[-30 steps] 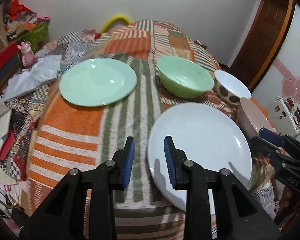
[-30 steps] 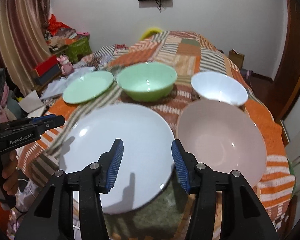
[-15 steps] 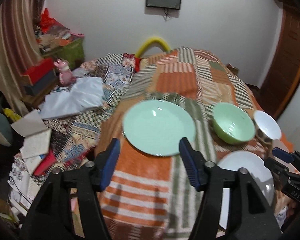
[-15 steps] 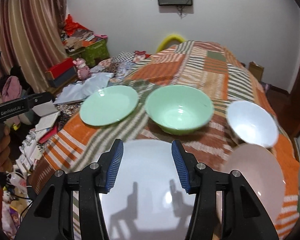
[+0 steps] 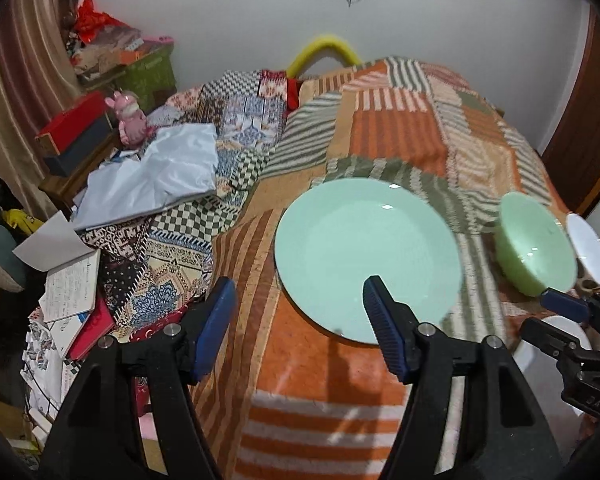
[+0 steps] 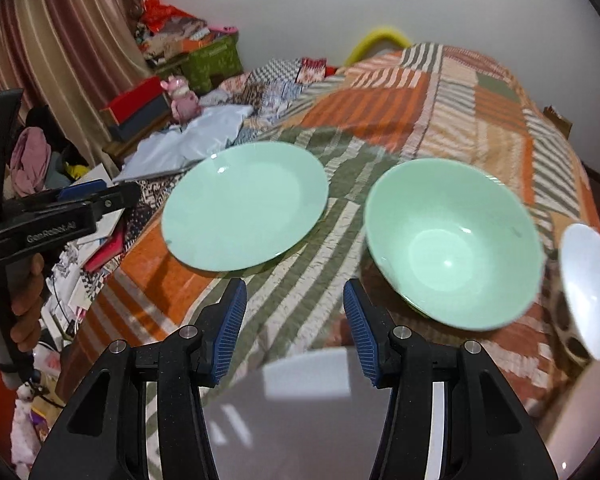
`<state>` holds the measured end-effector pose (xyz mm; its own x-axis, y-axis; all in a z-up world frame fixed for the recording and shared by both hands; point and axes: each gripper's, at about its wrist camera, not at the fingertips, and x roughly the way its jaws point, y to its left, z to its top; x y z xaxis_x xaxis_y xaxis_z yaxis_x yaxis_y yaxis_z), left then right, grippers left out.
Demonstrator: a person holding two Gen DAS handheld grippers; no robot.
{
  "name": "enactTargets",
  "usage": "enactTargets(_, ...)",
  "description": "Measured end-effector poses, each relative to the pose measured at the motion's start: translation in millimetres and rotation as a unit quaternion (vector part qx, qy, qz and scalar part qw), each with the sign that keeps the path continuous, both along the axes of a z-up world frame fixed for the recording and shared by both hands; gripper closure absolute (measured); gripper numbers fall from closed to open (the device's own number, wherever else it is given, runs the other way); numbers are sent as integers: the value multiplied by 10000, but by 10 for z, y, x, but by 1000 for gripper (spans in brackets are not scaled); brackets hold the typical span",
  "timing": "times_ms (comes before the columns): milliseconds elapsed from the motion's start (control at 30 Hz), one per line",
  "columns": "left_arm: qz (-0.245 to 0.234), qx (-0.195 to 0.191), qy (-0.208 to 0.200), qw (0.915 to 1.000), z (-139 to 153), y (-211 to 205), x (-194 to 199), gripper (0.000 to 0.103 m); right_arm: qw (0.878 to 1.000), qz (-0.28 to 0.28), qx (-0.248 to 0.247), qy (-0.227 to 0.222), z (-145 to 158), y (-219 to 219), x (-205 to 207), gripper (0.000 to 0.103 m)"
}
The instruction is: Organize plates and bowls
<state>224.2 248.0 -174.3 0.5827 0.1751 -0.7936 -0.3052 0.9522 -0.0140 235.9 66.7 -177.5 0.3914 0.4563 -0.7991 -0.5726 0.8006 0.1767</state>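
A mint green plate point(image 5: 366, 254) point(image 6: 246, 204) lies on the striped orange bedspread point(image 5: 400, 148). A mint green bowl point(image 5: 534, 248) point(image 6: 454, 240) stands to its right, then a white spotted bowl point(image 5: 590, 252) point(image 6: 588, 292). A white plate point(image 6: 320, 408) lies under my right gripper. My left gripper point(image 5: 298, 320) is open and empty, just in front of the green plate's near left rim. My right gripper point(image 6: 294, 316) is open and empty above the white plate's far edge, between green plate and green bowl.
The bedspread's left edge drops to a cluttered side with patchwork cloth point(image 5: 204, 216), a white bag point(image 5: 152, 176), notebooks point(image 5: 72, 284), a pink toy point(image 5: 130, 120) and boxes point(image 5: 72, 128). A wooden door point(image 5: 584, 132) is at right.
Both grippers moved forward and left, away from the white plate toward the green plate. My left gripper opened wider. The pink bowl left the right wrist view.
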Motion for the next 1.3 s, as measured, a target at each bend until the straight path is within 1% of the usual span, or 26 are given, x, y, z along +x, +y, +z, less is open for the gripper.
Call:
enactTargets(133, -7, -89, 149, 9998, -234, 147, 185, 37, 9998, 47, -76, 180, -104, 178, 134, 56)
enactTargets(267, -109, -189, 239, 9995, -395, 243, 313, 38, 9994, 140, -192, 250, -160, 334, 245, 56)
enactTargets(300, -210, -227, 277, 9991, -446, 261, 352, 41, 9994, 122, -238, 239, -180, 366, 268, 56)
enactTargets(333, -244, -216, 296, 9990, -482, 276, 382, 44, 9992, 120, -285, 263, -206, 404, 289, 60)
enactTargets(400, -293, -226, 362, 9987, -549, 292, 434, 54, 9986, 129, -356, 369, -259, 454, 327, 65)
enactTargets(500, -380, -335, 416, 9978, -632, 322, 495, 63, 9980, 91, -432, 456, -319, 490, 360, 65)
enactTargets(533, -413, -354, 410, 9977, -649, 323, 512, 68, 9977, 82, -468, 482, -343, 500, 370, 65)
enactTargets(667, -479, -397, 322, 9975, -688, 317, 573, 75, 9973, -81, -324, 647, -386, 476, 433, 66)
enactTargets(767, -479, -424, 236, 9977, -687, 315, 582, 75, 9970, -154, -333, 679, -395, 492, 451, 67)
enactTargets(833, -500, -497, 200, 9973, -679, 328, 558, 75, 9972, -119, -349, 646, -379, 486, 436, 68)
enactTargets(967, -516, -609, 168, 9967, -638, 359, 414, 75, 9966, 37, -238, 788, -356, 496, 416, 71)
enactTargets(1167, -643, -488, 207, 9965, -621, 266, -53, 75, 9938, 613, -425, 825, -326, 504, 174, 71)
enactTargets(1233, -673, -542, 203, 9961, -608, 235, -237, 75, 9928, 705, -437, 869, -338, 480, 133, 71)
enactTargets(1300, -697, -624, 210, 9954, -604, 221, -332, 75, 9925, 700, -396, 926, -348, 456, 145, 71)
